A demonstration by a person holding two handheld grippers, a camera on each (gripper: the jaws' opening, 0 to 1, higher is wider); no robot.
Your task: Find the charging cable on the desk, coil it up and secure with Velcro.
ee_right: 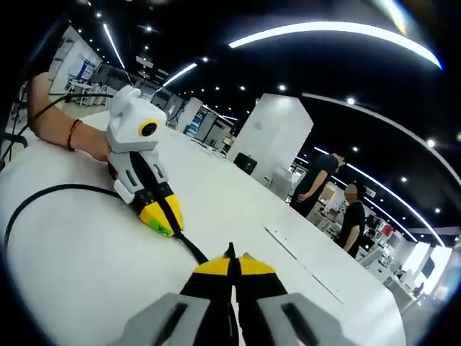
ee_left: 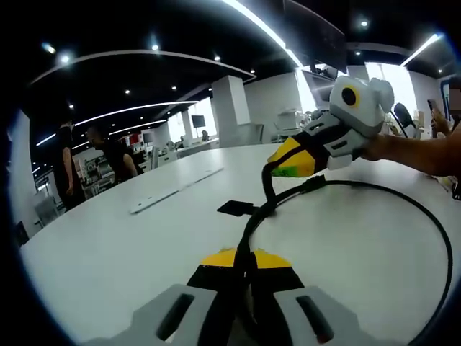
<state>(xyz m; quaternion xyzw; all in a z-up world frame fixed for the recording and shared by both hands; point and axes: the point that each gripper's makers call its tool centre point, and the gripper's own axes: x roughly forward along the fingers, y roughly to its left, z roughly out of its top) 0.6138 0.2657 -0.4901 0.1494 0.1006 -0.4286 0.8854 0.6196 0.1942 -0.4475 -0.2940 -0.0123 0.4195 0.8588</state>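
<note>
Across a bright open office with dark ceiling and strip lights, the broad white desk (ee_left: pixel 115 245) carries a looping thin black charging cable (ee_left: pixel 432 223). Both yellow-tipped grippers, left (ee_left: pixel 243 258) and right (ee_right: pixel 232 263), pinch it with jaws closed; a small black Velcro strap (ee_left: pixel 235 208) lies nearby.

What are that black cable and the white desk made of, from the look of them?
The cable looks rubber- or plastic-sheathed: matte black, bending in a smooth loop. The desk seems a hard, smooth white laminate or painted board with a faint sheen; which one is unclear. Both hand-held grippers, left and right, are shut on the cable.
</note>
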